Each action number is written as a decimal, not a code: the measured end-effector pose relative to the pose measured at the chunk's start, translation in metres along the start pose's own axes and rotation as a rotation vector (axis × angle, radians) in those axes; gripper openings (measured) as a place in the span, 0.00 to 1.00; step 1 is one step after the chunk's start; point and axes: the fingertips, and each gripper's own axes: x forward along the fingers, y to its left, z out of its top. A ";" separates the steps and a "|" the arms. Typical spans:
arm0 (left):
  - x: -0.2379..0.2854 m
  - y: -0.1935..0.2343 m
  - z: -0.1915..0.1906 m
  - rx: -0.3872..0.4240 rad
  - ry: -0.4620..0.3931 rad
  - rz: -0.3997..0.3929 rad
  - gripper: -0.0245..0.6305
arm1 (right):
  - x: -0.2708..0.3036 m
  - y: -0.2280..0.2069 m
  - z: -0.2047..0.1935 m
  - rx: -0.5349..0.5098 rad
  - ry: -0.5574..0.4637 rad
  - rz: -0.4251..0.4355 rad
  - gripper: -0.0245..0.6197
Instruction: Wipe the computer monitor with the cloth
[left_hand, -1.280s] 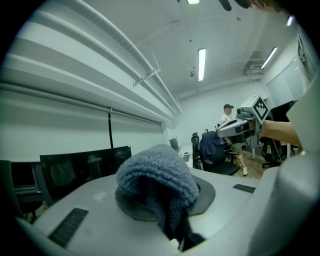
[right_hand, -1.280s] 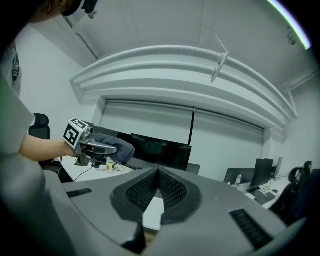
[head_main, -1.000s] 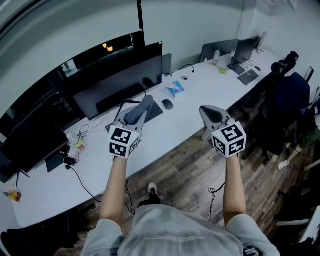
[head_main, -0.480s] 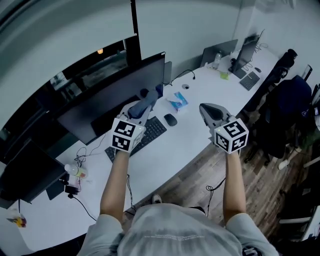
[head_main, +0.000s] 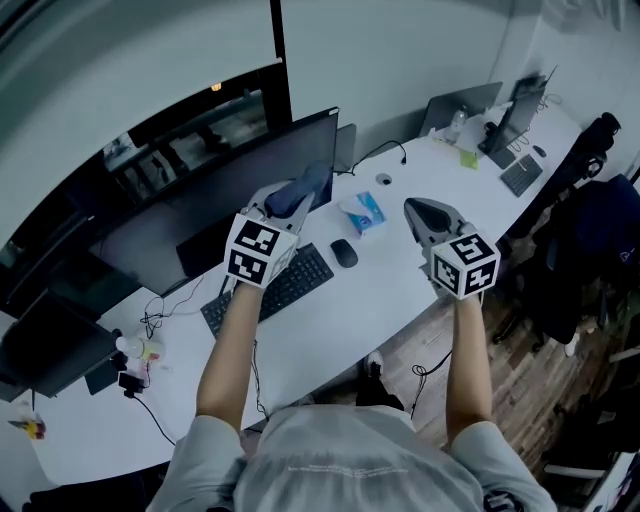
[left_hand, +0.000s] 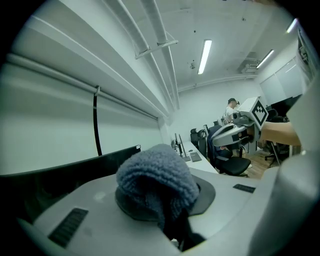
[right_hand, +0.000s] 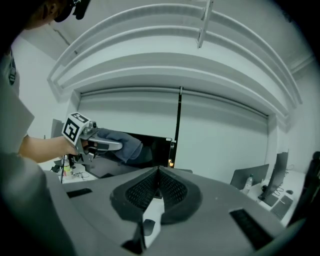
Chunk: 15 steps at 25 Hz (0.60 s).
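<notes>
The right tool (right_hand: 158, 175) has its jaws pressed together with nothing between them and is held above the white desk (head_main: 395, 300). The left tool (head_main: 290, 205) is clamped on a grey-blue fleecy cloth (left_hand: 156, 181), which bulges out past its jaws. Under the left tool lie a black keyboard (head_main: 272, 292) and, just beside it, a dark mouse (head_main: 343, 252). Farther on, the cloth is raised before the right part of the wide dark monitor (head_main: 190, 220). Whether the two touch cannot be made out.
</notes>
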 end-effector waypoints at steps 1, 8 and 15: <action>0.010 0.003 0.003 0.002 0.004 0.021 0.12 | 0.008 -0.007 -0.002 -0.005 0.009 0.029 0.04; 0.079 0.033 0.043 0.076 0.033 0.155 0.12 | 0.070 -0.070 0.007 0.010 -0.001 0.164 0.04; 0.134 0.059 0.087 0.249 0.086 0.296 0.12 | 0.116 -0.108 0.017 -0.017 -0.041 0.250 0.04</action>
